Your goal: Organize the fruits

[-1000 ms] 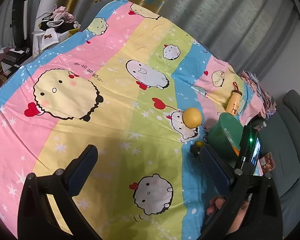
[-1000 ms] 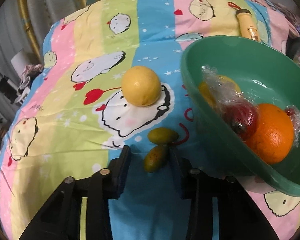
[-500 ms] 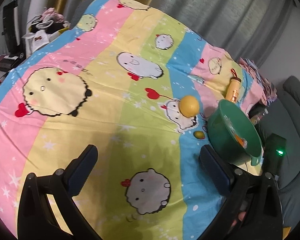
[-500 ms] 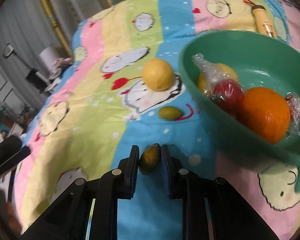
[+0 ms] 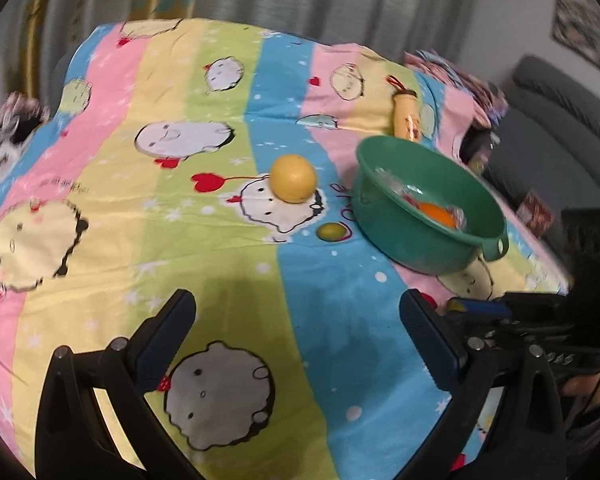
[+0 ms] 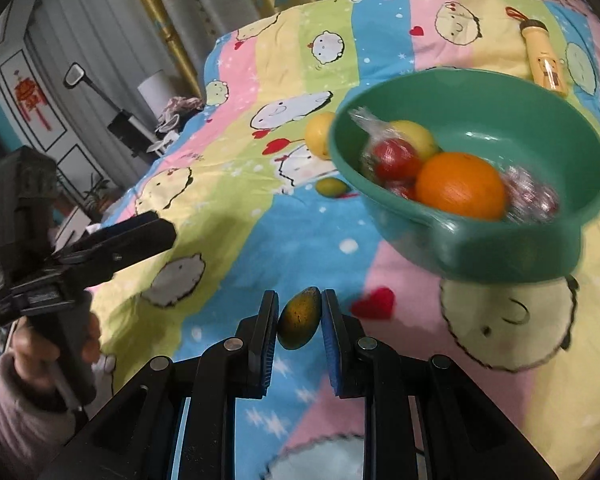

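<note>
My right gripper (image 6: 300,306) is shut on a small green-brown mango (image 6: 299,318) and holds it above the cloth, in front of the green bowl (image 6: 512,256). The bowl holds an orange (image 6: 460,185), a yellow fruit and red fruits in plastic wrap (image 6: 392,158). A yellow lemon (image 5: 293,178) and a small green fruit (image 5: 332,232) lie on the cloth left of the bowl (image 5: 416,240). My left gripper (image 5: 296,320) is open and empty, above the cloth in front of them; it also shows in the right wrist view (image 6: 140,236).
A colourful cartoon cloth (image 5: 180,220) covers the table. A yellow bottle (image 5: 406,118) lies behind the bowl. A grey sofa (image 5: 560,128) stands to the right, curtains behind, and clutter (image 6: 172,120) past the table's far left edge.
My right gripper closed on the mango, lifted it off the cloth and drew back toward the bowl's front. My left gripper swung right, bringing the bowl and lemon nearer the middle of its view.
</note>
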The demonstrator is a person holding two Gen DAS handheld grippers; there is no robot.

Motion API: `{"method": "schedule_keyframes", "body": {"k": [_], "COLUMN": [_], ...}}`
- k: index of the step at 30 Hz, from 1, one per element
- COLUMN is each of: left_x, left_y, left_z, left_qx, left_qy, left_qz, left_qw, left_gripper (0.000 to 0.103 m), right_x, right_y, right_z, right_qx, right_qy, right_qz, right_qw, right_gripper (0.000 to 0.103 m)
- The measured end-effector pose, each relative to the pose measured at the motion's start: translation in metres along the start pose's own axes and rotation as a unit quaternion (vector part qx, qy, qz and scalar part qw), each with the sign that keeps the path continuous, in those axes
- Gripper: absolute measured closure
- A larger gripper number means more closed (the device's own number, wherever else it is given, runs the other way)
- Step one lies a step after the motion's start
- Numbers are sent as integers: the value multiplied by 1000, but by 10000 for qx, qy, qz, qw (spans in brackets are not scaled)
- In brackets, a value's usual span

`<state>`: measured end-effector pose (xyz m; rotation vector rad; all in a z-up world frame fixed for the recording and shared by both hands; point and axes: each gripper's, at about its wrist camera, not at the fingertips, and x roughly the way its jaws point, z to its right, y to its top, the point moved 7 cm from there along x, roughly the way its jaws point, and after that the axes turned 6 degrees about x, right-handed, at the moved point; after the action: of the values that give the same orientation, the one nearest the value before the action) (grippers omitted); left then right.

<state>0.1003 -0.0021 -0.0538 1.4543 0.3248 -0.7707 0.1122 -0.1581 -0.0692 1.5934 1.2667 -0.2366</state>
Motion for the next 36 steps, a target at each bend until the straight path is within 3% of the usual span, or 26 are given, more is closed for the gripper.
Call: {"method": "schedule_keyframes", "body": {"k": [7, 11, 16, 24, 32, 34, 36], "left_x": [22, 51, 87, 111, 131, 133, 135], "left_y": [14, 27, 36, 40, 37, 36, 33], "left_z": [17, 29, 31, 40, 41, 45, 49], "left_qx": [441, 823, 1148, 1811, 2104, 2236, 2356], "left_qy": [-116, -288, -431, -694, -848, -882, -869], "left_qz": [-37, -217, -417, -503, -743, -798, -892], "left_qw": [9990, 9960, 9916, 9797, 9711, 9674, 9638], "left_gripper": [3, 7, 17, 36, 46, 56, 61], "right_x": [-28, -30, -28, -20, -18, -17, -16], "right_y": [7, 7, 6, 4, 4, 4, 3], "right_z": [28, 37, 40, 43, 46, 46, 47], "right_qx": [436, 624, 669, 730, 751, 747, 754], "right_qy": [293, 369, 431, 517, 527, 523, 504], "right_qz": [429, 424, 388, 217, 191, 173, 156], "right_qw": [9977, 9965, 9961, 9958, 9956, 9957, 9958], "right_gripper": [79, 79, 79, 79, 79, 79, 79]}}
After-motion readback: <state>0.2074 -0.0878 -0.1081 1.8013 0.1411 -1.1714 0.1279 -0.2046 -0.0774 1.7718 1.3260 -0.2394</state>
